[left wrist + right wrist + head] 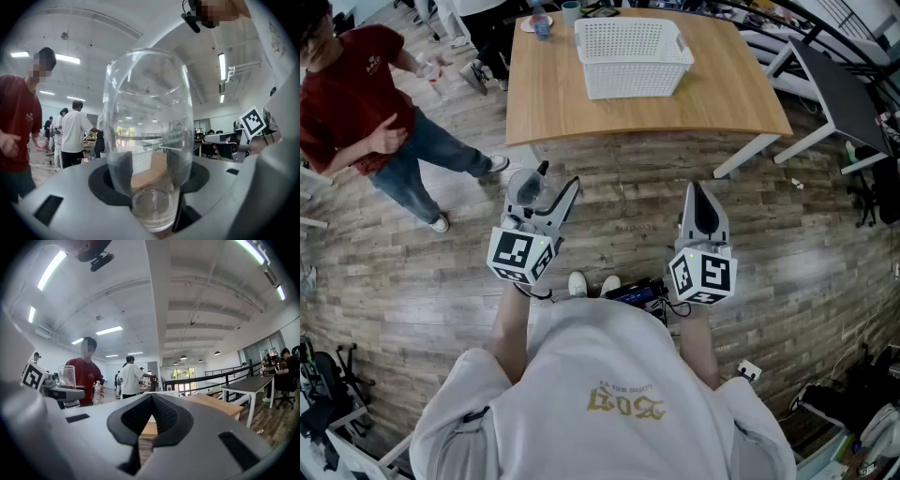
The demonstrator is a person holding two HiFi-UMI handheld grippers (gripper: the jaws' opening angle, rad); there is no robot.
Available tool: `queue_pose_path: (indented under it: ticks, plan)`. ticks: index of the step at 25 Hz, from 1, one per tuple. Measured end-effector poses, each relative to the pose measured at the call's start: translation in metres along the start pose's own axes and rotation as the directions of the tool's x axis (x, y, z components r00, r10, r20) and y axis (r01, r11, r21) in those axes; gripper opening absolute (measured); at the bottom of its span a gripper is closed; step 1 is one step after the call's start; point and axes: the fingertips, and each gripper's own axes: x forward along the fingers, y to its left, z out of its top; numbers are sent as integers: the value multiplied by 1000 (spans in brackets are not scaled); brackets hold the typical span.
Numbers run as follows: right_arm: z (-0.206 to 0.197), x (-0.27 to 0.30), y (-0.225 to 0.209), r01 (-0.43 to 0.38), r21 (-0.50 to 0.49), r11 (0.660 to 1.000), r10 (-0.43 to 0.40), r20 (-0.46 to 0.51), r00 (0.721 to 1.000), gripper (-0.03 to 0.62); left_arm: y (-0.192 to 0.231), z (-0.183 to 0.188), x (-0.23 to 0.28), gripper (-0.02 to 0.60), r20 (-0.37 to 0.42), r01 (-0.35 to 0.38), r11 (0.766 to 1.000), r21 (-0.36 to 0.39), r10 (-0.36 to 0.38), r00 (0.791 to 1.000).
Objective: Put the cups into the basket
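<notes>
Head view: both grippers are held level above a wood floor (623, 178). A clear cup (525, 187) is clamped upright between the jaws of the left gripper (551, 185), which are spread wide around it. The right gripper (703, 199) is held near it, jaws brought together with nothing between them. Farther off, a white basket (633, 58) is seen on a table (553, 103), well apart from the cup. A person in red (356, 103) is seen left of the table.
</notes>
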Motion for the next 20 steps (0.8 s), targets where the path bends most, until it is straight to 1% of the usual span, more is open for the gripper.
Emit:
queue_pose_path:
  ticks: [11, 16, 20]
  plan:
    - [2, -2, 6, -4, -5, 1000, 4, -2, 1000, 8, 2, 4, -6, 256, -5, -1, 1000, 9, 1, 1000]
    - [1, -2, 2, -12, 32, 999, 12, 14, 1000, 9, -3, 3, -4, 256, -11, -1, 1000, 13, 2, 1000]
    - [2, -3, -2, -25, 36, 999, 25, 20, 999, 9, -7, 2, -4, 256, -15, -15, 1000, 6, 15, 1000]
